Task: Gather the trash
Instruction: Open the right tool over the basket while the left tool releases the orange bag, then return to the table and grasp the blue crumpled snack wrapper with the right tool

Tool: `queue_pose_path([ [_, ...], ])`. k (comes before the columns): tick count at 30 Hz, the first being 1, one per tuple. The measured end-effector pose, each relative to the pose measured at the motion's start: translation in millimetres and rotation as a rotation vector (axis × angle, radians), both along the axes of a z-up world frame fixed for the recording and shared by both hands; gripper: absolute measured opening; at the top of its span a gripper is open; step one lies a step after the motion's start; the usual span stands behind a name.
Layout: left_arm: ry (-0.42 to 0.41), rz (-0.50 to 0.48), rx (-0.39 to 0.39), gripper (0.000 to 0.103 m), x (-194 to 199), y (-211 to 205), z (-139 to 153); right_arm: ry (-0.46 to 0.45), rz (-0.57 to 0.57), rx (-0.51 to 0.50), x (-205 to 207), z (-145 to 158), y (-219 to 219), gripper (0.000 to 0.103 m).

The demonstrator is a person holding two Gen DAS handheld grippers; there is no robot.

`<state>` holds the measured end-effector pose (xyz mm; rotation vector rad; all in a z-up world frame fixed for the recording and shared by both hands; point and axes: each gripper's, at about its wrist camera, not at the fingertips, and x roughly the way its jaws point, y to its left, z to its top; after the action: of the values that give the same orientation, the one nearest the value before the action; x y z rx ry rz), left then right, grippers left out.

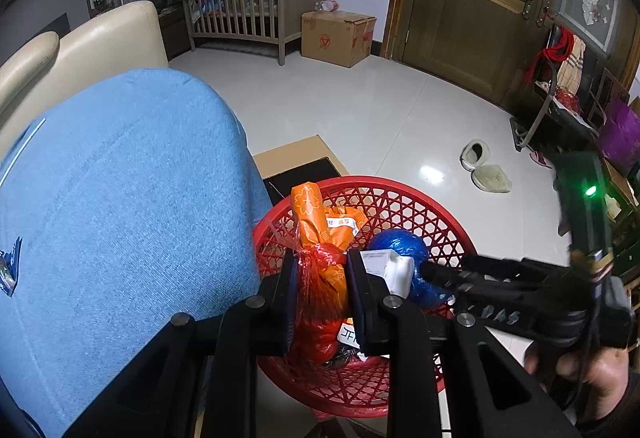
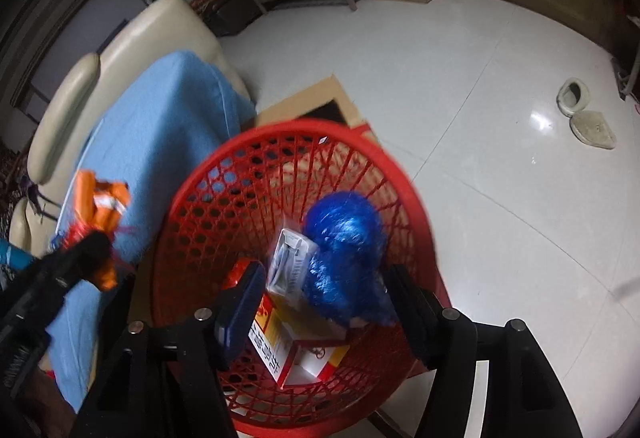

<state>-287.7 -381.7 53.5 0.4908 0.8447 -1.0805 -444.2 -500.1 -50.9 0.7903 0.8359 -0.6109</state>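
Left gripper (image 1: pixel 320 286) clamped (right gripper (image 2: pixel 324 302) spread wide).

We see the basket (image 2: pixel 280 142) on the floor (image 2: pixel 500 118), just right of the sofa (image 2: pixel 132 38) w/ its cover (image 2: pixel 160 126). In it: 1 bag (image 2: pixel 344 226), 1 packet (image 2: pixel 290 258) left of it, 1 box (image 2: pixel 292 342) nearer us. 2 slippers (image 2: pixel 584 118) lie well apart, right. Crib (image 1: pixel 248 2) and carton (image 1: pixel 336 36) stand behind.

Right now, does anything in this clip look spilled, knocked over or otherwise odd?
Nothing spilled. The one oddity: two slippers on the floor, one tipped on its side. The left claw holds an orange wrapper bundle above the red basket.
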Motion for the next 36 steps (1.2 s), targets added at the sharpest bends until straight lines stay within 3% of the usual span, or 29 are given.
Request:
queue_pose_path([
  [15, 0.052, -0.032, 0.036, 0.027, 1.0, -20.8, -12.0, -0.049, -0.096, -0.088, -22.1, 34.0, -8.3, 0.067],
  [17, 0.071, -0.028, 0.064, 0.043, 1.0, -26.0, -16.3, -0.05, -0.103, -0.102, -25.2, 39.2, -7.8, 0.067],
  [18, 0.074, -0.021, 0.07, 0.062, 1.5, -25.9, -16.9, -0.049, -0.108, -0.111, -26.8, 43.1, -8.2, 0.067],
  [19, 0.07, -0.014, 0.069, 0.073, 1.5, -24.7, -16.5, -0.05, -0.112, -0.118, -28.4, 46.0, -8.2, 0.067],
  [25, 0.071, 0.025, 0.037, 0.074, 10.8, -6.4, -4.1, -0.058, -0.123, -0.153, -29.6, 66.2, -2.5, 0.067],
  [36, 0.072, 0.163, -0.058, 0.074, 43.7, 60.8, 23.1, -0.079, -0.007, -0.223, 10.2, 97.6, 47.2, 0.067],
])
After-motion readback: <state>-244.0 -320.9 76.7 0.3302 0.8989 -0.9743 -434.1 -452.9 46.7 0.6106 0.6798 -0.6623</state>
